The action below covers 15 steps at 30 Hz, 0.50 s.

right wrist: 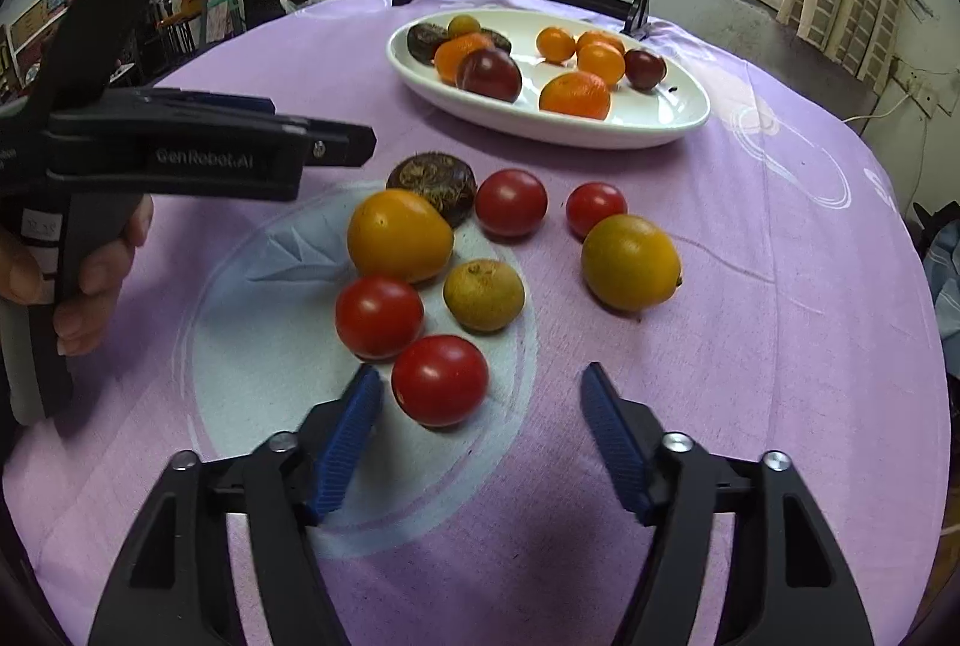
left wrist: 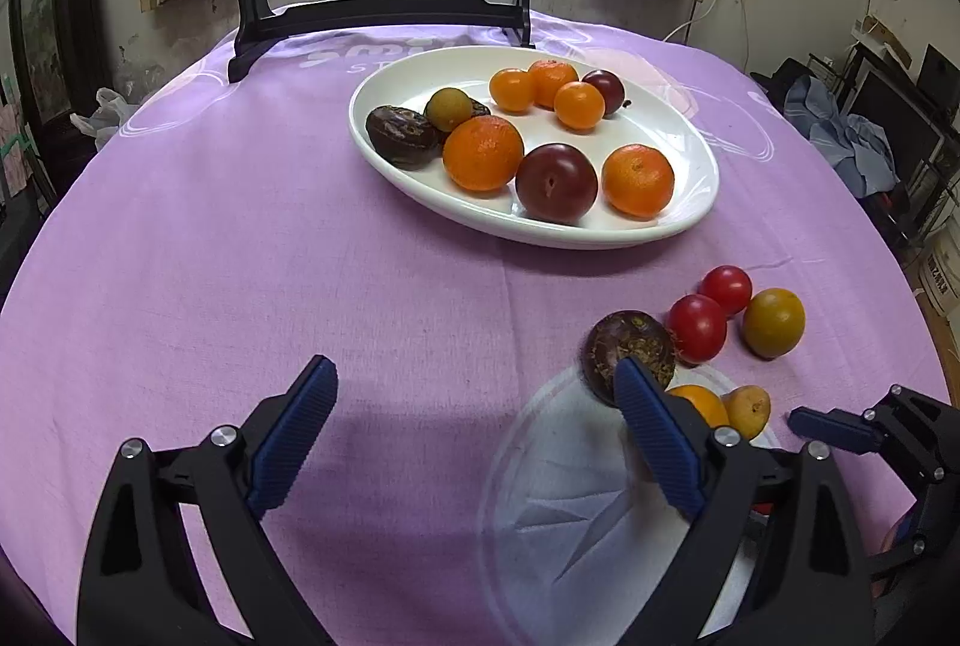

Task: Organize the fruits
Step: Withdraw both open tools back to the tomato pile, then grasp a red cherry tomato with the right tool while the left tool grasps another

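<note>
Only the right wrist view shows two near tomatoes (right wrist: 440,380).

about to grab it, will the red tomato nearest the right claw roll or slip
The tomato looks round and glossy, so it will probably roll if nudged and may slip between the pads. It seems small and light; a gentle squeeze likely suits its thin skin.
</note>
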Each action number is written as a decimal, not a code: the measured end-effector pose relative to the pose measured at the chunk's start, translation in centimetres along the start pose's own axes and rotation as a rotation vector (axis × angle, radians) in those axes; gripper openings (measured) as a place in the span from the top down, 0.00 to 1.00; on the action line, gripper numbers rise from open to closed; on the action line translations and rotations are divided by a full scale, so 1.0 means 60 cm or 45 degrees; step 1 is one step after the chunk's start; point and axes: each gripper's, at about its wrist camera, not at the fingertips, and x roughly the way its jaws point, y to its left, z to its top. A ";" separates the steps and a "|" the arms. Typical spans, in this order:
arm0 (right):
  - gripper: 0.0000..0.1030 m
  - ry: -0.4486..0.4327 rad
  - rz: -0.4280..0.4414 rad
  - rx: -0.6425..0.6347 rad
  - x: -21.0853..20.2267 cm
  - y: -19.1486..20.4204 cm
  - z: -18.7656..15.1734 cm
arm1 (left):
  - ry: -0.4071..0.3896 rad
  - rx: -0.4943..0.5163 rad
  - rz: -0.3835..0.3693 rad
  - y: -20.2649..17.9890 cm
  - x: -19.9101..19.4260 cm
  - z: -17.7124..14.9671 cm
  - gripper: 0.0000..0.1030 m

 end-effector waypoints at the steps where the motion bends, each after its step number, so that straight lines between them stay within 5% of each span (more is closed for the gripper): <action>1: 0.52 -0.004 0.022 0.006 0.000 0.000 0.000 | 0.001 0.000 -0.003 0.000 0.000 0.000 0.11; 4: 0.69 -0.015 0.044 -0.011 -0.001 0.007 0.000 | 0.003 0.006 -0.016 -0.004 -0.002 -0.003 0.11; 15: 0.70 -0.054 -0.094 0.219 -0.010 -0.058 0.005 | 0.009 0.062 -0.059 -0.028 -0.014 -0.012 0.11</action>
